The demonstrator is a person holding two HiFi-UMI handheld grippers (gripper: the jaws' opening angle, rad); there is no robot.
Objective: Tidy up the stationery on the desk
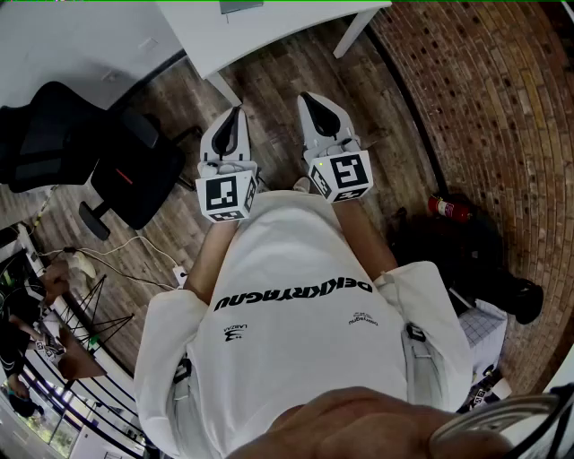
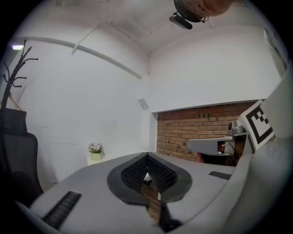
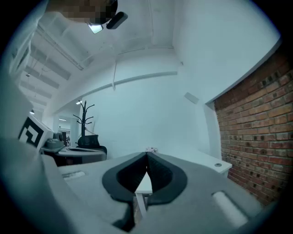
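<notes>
The tidying seems not yet begun: the left hand-held gripper [image 1: 235,116] and right hand-held gripper [image 1: 314,103], both closed and empty, should first reach the white tabletop [image 1: 269,27] and open.

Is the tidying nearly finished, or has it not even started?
It looks like it has not started. Done: nothing that shows, and no stationery is in view at all. In hand: nothing. The left gripper and the right gripper are both shut and empty, held out level over the wooden floor. Left: probably everything, beginning with stepping up to the white desk ahead.
</notes>
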